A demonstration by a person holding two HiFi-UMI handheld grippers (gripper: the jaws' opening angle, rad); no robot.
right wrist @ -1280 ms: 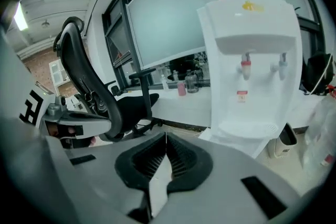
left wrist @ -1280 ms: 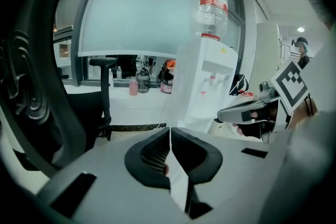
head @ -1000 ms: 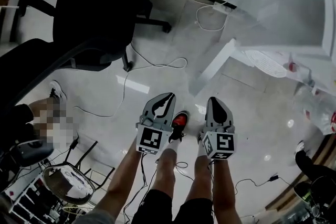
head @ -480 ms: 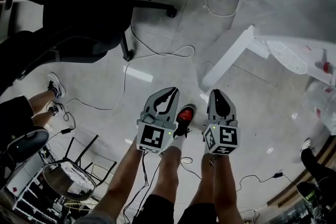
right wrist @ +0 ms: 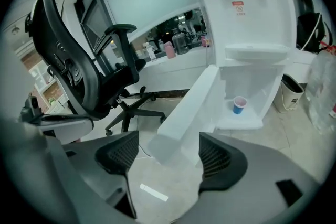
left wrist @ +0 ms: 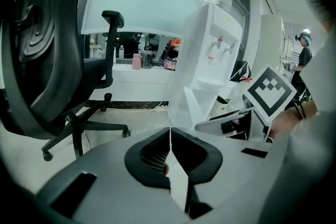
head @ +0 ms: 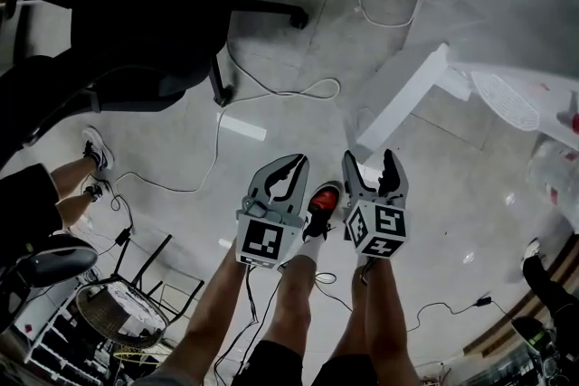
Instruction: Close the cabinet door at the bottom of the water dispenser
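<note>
R gripper point(head: 369, 163) jaws just opened wide, hold nothing; door point(right wrist: 188, 113) shows past them, not touching. L gripper point(head: 291, 165) jaws shut tight, empty. Door hangs open off dispenser point(right wrist: 252, 23) bottom, cup point(right wrist: 239, 105) inside. Black chair point(head: 154, 4) & cable point(head: 271, 97) on floor left of door

Glossy floor point(head: 434, 221), loose cable point(head: 336, 89), office chair point(head: 154, 4)

1 black office chair point(head: 154, 4); white cable point(head: 335, 89) near its base; red shoe point(head: 321, 199).
</note>
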